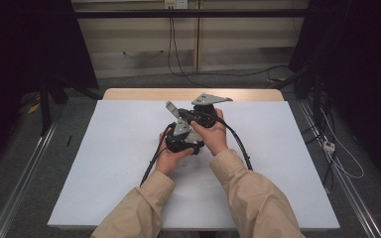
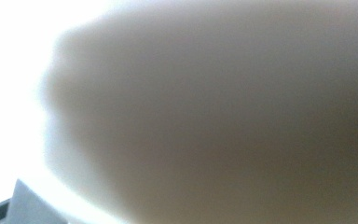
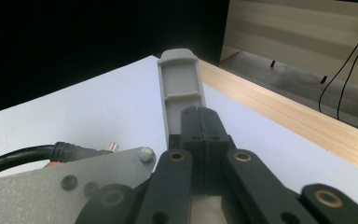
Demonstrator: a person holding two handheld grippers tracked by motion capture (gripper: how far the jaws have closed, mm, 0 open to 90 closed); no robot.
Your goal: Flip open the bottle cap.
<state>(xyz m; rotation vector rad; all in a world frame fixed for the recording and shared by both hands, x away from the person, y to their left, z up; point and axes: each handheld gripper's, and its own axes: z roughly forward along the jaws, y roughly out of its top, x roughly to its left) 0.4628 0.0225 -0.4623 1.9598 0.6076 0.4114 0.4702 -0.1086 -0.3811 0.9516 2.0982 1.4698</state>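
Both hands meet at the middle of the white table sheet (image 1: pixel 104 163), each holding a gripper, the two devices touching. The left gripper (image 1: pixel 181 136) lies nearer the person; its own view is blurred by a close tan surface, and its jaws are judged closed. The right gripper (image 3: pixel 200 119) has its black jaws pressed together on nothing, grey fingertips (image 3: pixel 179 79) ahead. The grippers are probably rigid, moderately heavy and best held by their bodies. Trailing black cables (image 1: pixel 240 144) may snag. The wooden table edge (image 3: pixel 307 121) lies beyond; nothing else stands in the way.
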